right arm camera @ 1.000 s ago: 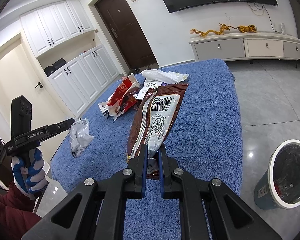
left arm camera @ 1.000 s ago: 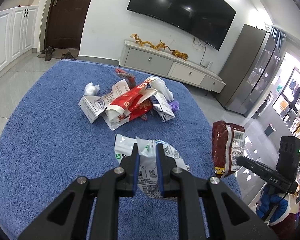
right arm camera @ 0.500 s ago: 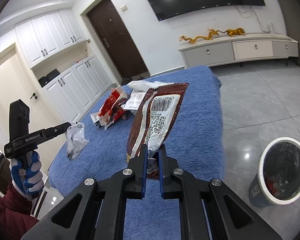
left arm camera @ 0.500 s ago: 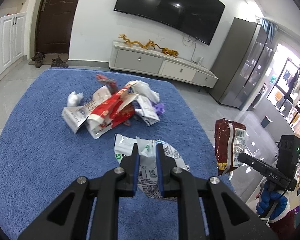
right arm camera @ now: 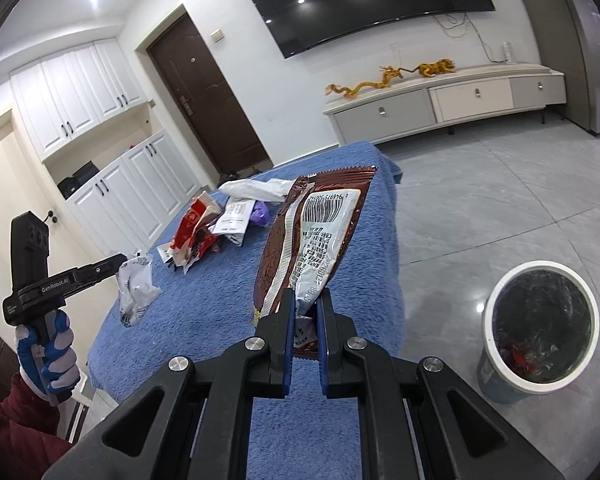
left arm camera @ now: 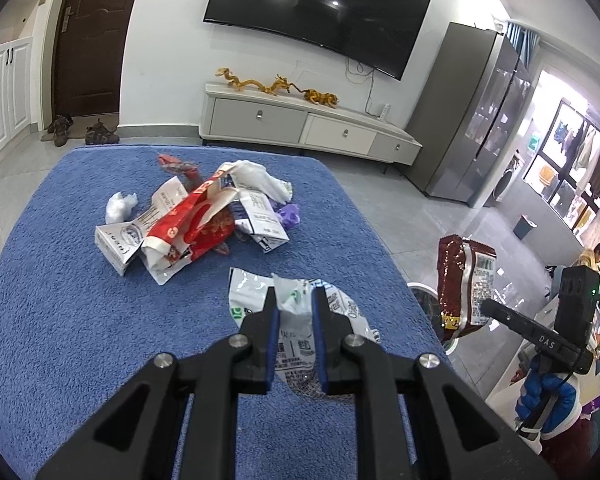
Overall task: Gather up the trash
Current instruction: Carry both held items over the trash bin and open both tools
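My left gripper (left arm camera: 294, 300) is shut on a crumpled white plastic wrapper (left arm camera: 296, 320) and holds it above the blue table cover (left arm camera: 60, 320); that wrapper (right arm camera: 136, 288) also hangs at the left of the right wrist view. My right gripper (right arm camera: 305, 300) is shut on the lower end of a dark red snack bag (right arm camera: 316, 232), which stands upright; the same bag (left arm camera: 464, 280) shows at the right of the left wrist view. A pile of trash (left arm camera: 196, 220) lies further back on the cover. A white-rimmed bin (right arm camera: 540, 332) with dark liner stands on the floor to the right.
A low TV cabinet (left arm camera: 300, 124) with gold dragon figures runs along the far wall under a large TV (left arm camera: 316, 16). A grey fridge (left arm camera: 472, 120) stands at the right. Grey tiled floor (right arm camera: 500, 200) surrounds the table. Gloved hands (right arm camera: 48, 344) hold both gripper handles.
Both grippers have shifted sideways with their wrappers still held. The trash pile has slid left in the left wrist view, and the bin looks larger and closer in the right wrist view.
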A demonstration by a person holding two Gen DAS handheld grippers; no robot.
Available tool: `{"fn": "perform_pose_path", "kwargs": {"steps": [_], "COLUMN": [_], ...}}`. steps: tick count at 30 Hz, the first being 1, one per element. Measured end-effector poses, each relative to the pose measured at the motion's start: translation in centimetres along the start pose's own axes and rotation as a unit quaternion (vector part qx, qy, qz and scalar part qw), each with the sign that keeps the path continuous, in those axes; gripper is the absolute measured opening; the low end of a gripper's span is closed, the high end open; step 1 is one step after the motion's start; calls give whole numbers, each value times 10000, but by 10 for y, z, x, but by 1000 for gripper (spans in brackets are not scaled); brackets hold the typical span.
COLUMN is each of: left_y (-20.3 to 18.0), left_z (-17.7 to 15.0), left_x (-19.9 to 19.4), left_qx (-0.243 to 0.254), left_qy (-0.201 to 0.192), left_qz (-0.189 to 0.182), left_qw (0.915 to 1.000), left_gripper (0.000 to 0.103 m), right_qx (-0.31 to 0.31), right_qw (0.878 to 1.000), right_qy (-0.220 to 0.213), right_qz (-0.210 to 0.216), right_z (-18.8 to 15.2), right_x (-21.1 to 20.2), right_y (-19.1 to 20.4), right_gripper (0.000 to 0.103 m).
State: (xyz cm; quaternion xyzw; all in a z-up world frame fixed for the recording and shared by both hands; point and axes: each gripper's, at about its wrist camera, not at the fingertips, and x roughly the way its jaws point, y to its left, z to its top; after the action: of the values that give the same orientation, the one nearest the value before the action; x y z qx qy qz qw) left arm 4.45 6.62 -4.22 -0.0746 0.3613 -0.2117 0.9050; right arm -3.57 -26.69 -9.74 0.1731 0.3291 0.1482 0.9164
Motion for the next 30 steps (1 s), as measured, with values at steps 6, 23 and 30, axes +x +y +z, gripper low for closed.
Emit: {"fn": "perform_pose_path", "kwargs": {"steps": [6,23,30], "left_y": [-9,-52,-86], "left_z": [4,18,30], "left_x": [6,31,51], "left_qx": [123,667,1064], "left_qy": [41,124,186], "left_qz": [-79,-414,-610], "left_qw": [9999,9968,9923], "left_gripper": [14,14,14], "right_qx": [169,532,702], "right_qw": [9996,9961,9929], "right_qy": [-99,-209,-212], "right_qz": [-179,-672,-934], "right_z": [-2,-10,-13], "right_x": [-12,-31,-37], "right_y": [-14,-55,-74], "right_gripper": [10,10,10]}}
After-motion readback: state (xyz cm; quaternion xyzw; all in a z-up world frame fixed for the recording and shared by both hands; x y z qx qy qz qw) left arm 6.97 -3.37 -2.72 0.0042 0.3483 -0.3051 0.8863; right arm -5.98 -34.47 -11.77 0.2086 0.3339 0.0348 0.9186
